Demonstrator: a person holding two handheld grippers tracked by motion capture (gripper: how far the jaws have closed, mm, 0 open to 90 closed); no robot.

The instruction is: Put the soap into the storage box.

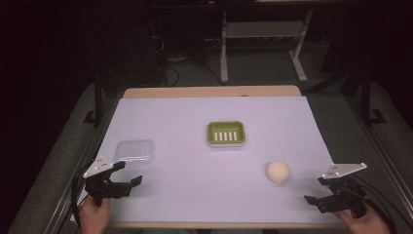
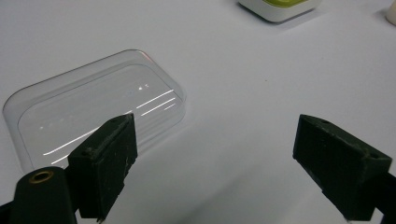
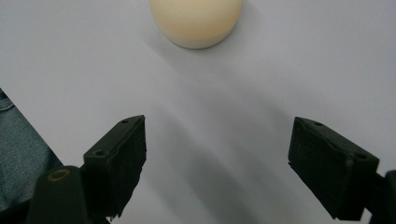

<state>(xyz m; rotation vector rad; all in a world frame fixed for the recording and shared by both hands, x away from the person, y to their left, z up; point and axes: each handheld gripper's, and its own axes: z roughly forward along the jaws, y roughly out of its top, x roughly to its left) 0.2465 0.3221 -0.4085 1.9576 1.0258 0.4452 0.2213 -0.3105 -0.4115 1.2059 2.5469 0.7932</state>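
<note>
Your right gripper (image 1: 325, 196) sat at the lower right of the high view, jaws wide apart and holding nothing. The round cream ball (image 1: 278, 171) lay on the white worktop (image 1: 195, 165) just up and left of it, straight ahead of those jaws. Your left gripper (image 1: 120, 184), jaws also apart, was by the clear lid (image 1: 135, 151), well apart from the ball.
</note>
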